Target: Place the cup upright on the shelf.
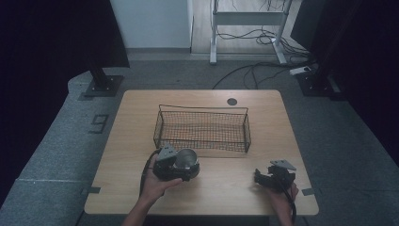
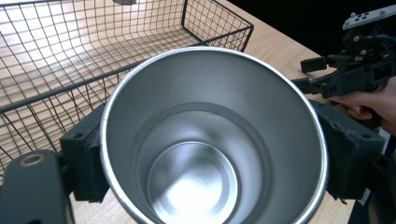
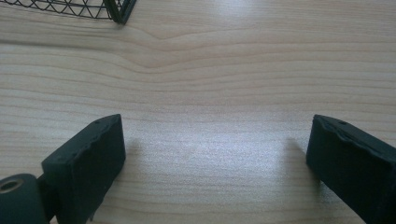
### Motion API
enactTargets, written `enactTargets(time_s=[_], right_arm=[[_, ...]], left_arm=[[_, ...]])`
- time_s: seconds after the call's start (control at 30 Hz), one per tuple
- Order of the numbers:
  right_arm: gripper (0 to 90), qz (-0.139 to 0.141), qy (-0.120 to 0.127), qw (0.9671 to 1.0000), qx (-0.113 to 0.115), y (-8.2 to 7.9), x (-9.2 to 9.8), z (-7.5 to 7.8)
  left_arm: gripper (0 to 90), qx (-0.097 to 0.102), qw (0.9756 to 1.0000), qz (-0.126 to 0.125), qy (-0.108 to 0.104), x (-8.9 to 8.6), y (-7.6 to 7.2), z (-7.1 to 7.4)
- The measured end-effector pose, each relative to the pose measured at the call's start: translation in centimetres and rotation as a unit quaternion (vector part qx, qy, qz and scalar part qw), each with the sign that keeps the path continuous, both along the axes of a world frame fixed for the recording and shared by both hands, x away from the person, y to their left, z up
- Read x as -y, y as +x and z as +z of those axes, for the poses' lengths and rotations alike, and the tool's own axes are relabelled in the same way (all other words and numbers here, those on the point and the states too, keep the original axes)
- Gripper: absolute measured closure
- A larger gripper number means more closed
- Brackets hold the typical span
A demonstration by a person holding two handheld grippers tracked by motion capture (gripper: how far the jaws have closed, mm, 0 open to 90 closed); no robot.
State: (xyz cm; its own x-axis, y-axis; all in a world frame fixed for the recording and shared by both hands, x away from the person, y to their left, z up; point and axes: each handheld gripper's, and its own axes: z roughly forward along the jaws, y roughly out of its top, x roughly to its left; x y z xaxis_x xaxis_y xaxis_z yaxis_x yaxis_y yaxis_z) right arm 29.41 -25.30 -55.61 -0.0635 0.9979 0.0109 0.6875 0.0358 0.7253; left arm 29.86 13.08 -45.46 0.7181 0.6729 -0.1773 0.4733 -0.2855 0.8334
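With my left gripper clamped on the shiny round steel cup just before the black wire basket, I judge this a carry; next comes lifting it over the near rim. My right gripper rests spread, empty, on the pale wooden table.

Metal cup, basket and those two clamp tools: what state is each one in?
Metal cup: empty, gripped on both sides.
Wire basket: empty, upright on the table.
Left gripper: shut on the metal cup.
Right gripper: open, jaws wide apart, holding nothing.
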Motion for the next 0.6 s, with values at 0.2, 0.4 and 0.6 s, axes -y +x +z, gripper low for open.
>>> enactTargets(time_s=[0.2, 0.4, 0.6], right_arm=[[4.6, 0.0, 0.0, 1.0, 0.0, 0.0, 0.0, 0.0], [4.6, 0.0, 0.0, 1.0, 0.0, 0.0, 0.0, 0.0], [4.6, 0.0, 0.0, 1.0, 0.0, 0.0, 0.0, 0.0]], left_arm=[[14.3, 0.003, 1.0, -0.001, -0.001, -0.02, 0.14, 0.47], [14.4, 0.003, 1.0, 0.003, -0.002, -0.3, 0.45, 0.72], [14.4, 0.002, 1.0, 0.009, -0.002, -0.62, 0.97, 0.85]])
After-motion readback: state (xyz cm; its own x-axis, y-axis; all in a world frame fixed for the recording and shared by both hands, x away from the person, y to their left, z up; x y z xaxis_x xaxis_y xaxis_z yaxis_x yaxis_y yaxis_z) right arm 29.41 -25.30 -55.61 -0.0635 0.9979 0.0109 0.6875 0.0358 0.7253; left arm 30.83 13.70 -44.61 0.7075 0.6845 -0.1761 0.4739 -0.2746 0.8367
